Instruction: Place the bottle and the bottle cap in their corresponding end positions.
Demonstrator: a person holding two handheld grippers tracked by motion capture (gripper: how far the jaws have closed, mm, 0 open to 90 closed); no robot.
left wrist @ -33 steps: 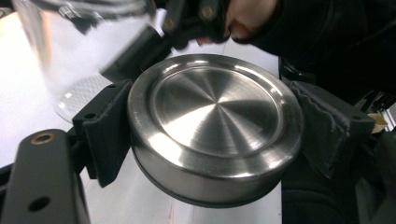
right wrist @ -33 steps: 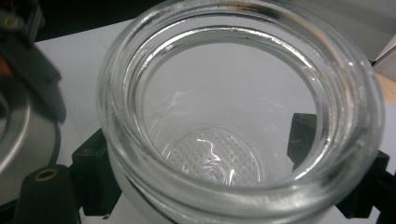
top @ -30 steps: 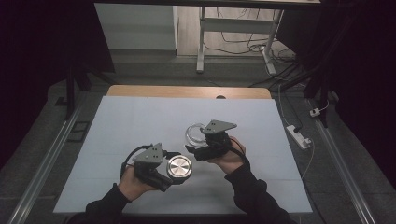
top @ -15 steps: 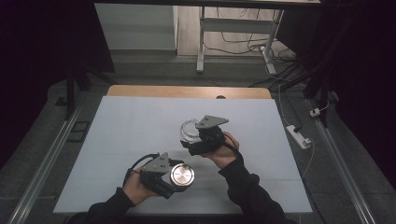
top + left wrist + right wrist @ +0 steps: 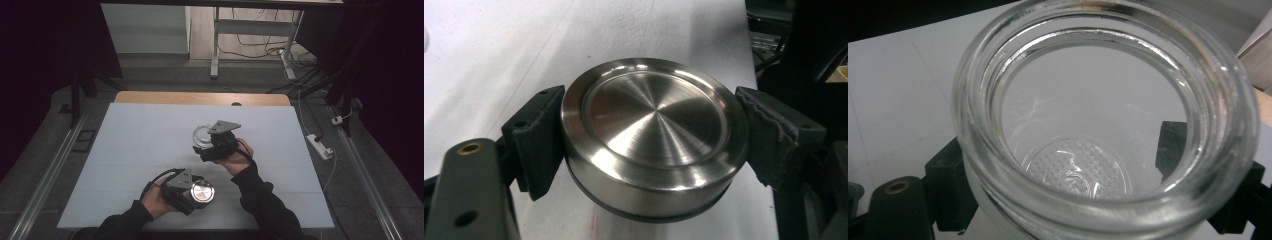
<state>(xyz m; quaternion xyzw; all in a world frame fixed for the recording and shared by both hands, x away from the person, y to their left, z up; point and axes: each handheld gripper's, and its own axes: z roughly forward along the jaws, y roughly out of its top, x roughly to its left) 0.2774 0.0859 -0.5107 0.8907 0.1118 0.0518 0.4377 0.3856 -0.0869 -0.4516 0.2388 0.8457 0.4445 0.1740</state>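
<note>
Left gripper (image 5: 196, 196) clamped on steel lid (image 5: 654, 135), at bench (image 5: 125, 150) 6 o'clock. Right gripper (image 5: 202, 145) clamped on open glass jar (image 5: 1098, 125), near centre, 1 o'clock from lid.

- The lid (image 5: 654, 135) looks like brushed metal, glossy, with fine circular machining lines on its top
- The jar (image 5: 1103, 115) is clear glass, smooth and shiny, with a dotted texture on its base
- The bench (image 5: 150, 140) has a matt pale sheet over it; a wooden edge (image 5: 200, 98) shows at the far side
- Pads (image 5: 536, 140) of the left hand-held gripper (image 5: 649, 145) are matt black and ribbed
</note>
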